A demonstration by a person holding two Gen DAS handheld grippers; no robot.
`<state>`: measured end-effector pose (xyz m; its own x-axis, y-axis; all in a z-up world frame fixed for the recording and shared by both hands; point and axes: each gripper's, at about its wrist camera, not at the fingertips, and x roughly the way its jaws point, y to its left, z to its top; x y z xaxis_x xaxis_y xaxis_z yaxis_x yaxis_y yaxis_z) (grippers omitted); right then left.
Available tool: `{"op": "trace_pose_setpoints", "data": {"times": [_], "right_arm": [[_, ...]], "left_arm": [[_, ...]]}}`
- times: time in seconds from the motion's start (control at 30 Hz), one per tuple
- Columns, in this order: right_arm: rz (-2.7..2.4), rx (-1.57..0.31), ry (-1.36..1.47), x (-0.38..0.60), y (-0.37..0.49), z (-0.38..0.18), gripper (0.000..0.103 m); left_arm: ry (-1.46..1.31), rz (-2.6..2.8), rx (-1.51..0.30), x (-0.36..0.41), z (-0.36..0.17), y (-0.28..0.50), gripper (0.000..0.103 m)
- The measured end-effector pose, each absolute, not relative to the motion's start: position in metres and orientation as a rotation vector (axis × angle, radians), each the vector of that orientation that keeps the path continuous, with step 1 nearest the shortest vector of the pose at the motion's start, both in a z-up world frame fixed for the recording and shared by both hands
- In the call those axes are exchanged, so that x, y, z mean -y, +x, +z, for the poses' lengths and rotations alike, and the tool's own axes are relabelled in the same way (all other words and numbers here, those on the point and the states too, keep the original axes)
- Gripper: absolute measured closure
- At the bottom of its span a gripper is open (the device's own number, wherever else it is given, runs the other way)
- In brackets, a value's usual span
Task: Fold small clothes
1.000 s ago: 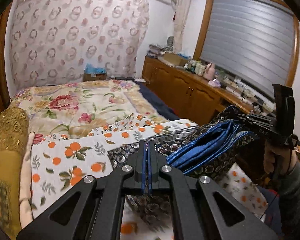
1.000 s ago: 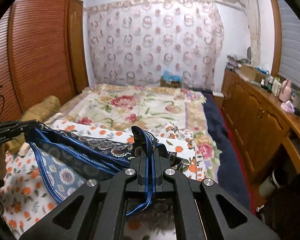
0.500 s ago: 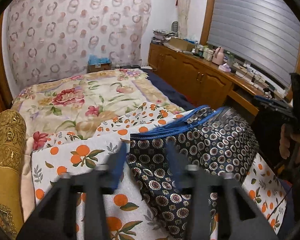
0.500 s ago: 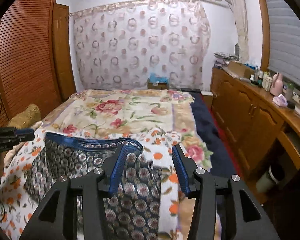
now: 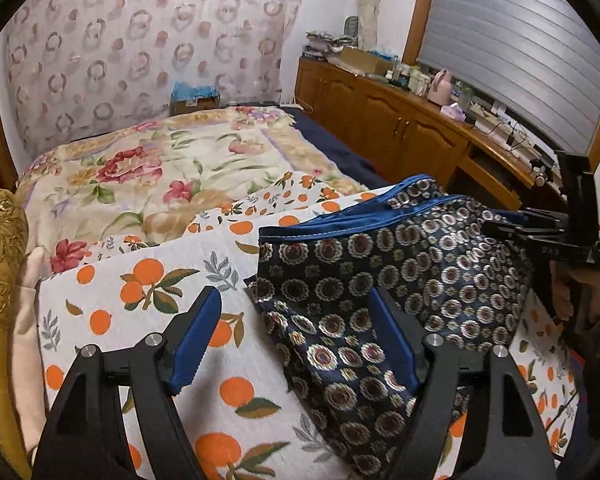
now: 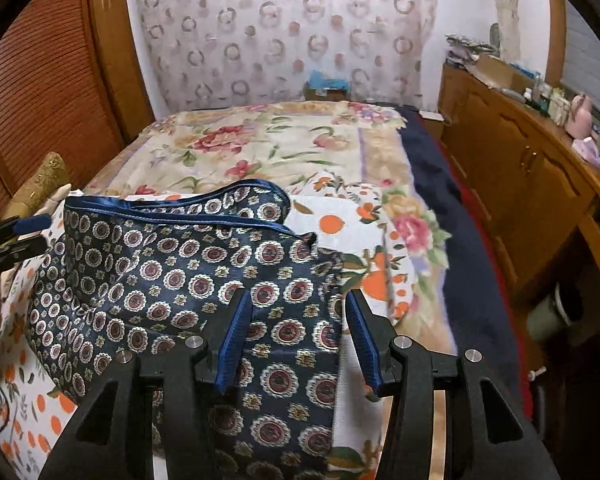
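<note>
left gripper (image 5: 296, 336) agape, empty | right gripper (image 6: 300, 336) agape, empty | garment (image 6: 188, 276): silky medallion-print, blue-trimmed, folded on orange-print sheet (image 5: 140, 292)

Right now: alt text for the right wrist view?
Open right gripper hovers over a navy medallion-print garment lying folded on an orange-print sheet, holding nothing. A floral bedspread and wooden cabinets lie beyond.

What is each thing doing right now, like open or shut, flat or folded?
Left gripper: open, holding nothing.
Right gripper: open, holding nothing.
Dark patterned cloth: lying folded on the bed, released.
Orange-print sheet: spread flat under the cloth.
Window blind: lowered.
Cabinet doors: shut.
</note>
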<state>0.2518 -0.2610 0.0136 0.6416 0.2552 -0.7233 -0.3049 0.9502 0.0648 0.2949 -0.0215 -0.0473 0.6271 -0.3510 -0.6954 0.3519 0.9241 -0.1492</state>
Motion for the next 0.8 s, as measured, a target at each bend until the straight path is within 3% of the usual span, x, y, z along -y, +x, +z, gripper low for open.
{"op": "trace_pose_setpoints", "data": {"times": [0.17, 0.57, 0.67, 0.73, 0.8], "right_arm": [[0.308, -0.819, -0.077, 0.268, 0.263, 0.003, 0.039], [0.325, -0.835, -0.055, 0.266, 0.266, -0.013, 0.036], [0.325, -0.838, -0.043, 0.268, 0.265, -0.013, 0.034], [0.311, -0.836, -0.038, 0.270, 0.266, -0.013, 0.032], [0.275, -0.818, -0.048, 0.271, 0.265, -0.011, 0.032]], "left_arm": [[0.007, -0.375, -0.855, 0.024, -0.063, 0.311, 0.027], [-0.004, -0.401, -0.889, 0.027, -0.076, 0.319, 0.027], [-0.007, -0.418, -0.893, 0.027, -0.079, 0.319, 0.035], [-0.001, -0.427, -0.883, 0.028, -0.079, 0.318, 0.049], [0.010, -0.429, -0.883, 0.030, -0.078, 0.316, 0.055]]}}
